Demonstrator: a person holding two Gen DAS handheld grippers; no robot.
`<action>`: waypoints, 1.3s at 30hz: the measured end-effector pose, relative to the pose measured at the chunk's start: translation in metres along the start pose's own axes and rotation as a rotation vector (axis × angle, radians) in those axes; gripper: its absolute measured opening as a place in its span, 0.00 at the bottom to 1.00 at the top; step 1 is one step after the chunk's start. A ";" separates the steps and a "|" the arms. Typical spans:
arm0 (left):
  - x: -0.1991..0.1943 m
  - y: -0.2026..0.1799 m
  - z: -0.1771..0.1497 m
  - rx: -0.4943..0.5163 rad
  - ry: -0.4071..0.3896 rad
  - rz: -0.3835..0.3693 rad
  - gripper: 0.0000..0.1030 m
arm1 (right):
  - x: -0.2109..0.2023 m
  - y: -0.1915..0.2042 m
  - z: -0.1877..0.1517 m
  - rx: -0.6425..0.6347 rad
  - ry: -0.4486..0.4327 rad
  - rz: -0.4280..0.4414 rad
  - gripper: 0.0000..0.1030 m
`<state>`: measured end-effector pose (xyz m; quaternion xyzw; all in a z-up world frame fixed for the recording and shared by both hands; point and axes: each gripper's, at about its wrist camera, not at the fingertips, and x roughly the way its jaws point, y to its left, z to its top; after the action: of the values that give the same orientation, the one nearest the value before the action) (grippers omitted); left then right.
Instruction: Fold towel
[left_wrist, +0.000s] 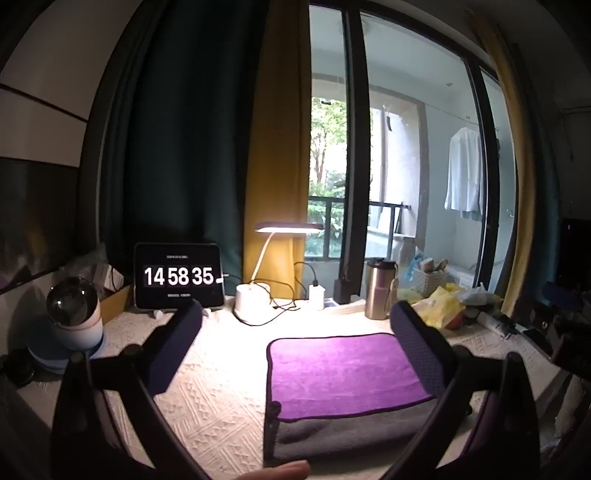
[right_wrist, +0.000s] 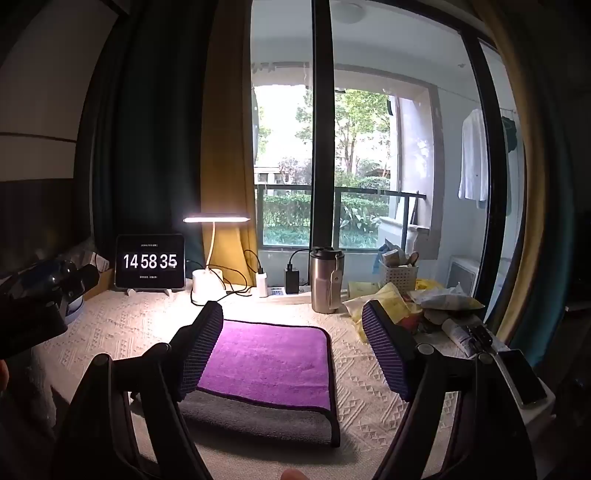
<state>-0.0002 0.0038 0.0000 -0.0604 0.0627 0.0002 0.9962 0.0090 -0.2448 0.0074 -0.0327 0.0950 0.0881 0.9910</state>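
Right wrist view: both tongs gape apart above the folded towel; white basket holds clutter.

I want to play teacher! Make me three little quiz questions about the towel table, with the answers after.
1. True or false: the left gripper is shut on the towel.
2. Which colour is the towel's upper layer: A green, B purple, C red?
3. What stands between the clock and the steel tumbler?

Key
1. False: both it and the right gripper are open, holding nothing.
2. B, with a grey layer showing at the near edge.
3. The lit desk lamp, with chargers beside it.
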 end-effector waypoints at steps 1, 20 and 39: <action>0.000 0.002 0.000 -0.013 0.007 -0.009 0.99 | 0.000 0.000 0.000 0.001 -0.003 0.000 0.78; 0.005 0.002 -0.001 0.022 0.036 -0.013 0.99 | 0.001 0.003 -0.003 0.004 0.005 0.004 0.78; 0.009 0.002 -0.003 0.019 0.049 -0.013 0.99 | 0.002 -0.001 -0.002 0.009 0.010 0.006 0.78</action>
<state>0.0087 0.0057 -0.0041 -0.0514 0.0868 -0.0081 0.9949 0.0106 -0.2452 0.0047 -0.0285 0.1004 0.0907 0.9904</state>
